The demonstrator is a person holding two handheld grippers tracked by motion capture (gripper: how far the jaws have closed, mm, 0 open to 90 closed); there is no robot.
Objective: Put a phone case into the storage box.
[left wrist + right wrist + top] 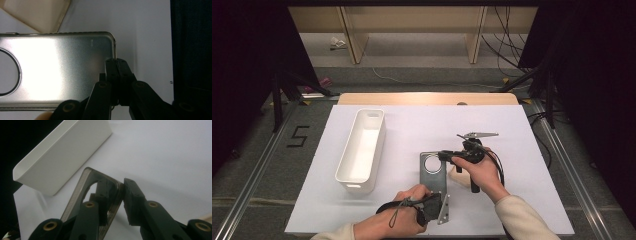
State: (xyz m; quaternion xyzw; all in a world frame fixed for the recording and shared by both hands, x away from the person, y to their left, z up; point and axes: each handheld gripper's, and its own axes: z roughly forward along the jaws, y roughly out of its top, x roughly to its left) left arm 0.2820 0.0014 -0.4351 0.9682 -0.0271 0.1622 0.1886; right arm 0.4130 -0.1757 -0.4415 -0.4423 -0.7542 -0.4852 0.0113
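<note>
A: Metal plate (432, 172) with a round hole lies near the middle of the white table (412, 135), just right of the long white bin (361, 150). Who has it?

B: Both sets of tongs. The left tongs (438, 201) are clenched on the plate's near edge; in the left gripper view (116, 65) the two black tips meet tight over the rim by a rounded corner.

A: And the right tongs (443, 156)?

B: They come in from the right at the plate's far end, by the hole. In the right gripper view (117, 192) one tip sits inside the hole and the other outside the edge, pinching the rim between them, so they grasp the plate too.

A: Is the plate flat?

B: I cannot tell whether it rests on the table or is raised a little.

A: The bin?

B: Its inside, as far as it shows, looks bare, and it stands apart from the plate.
</note>
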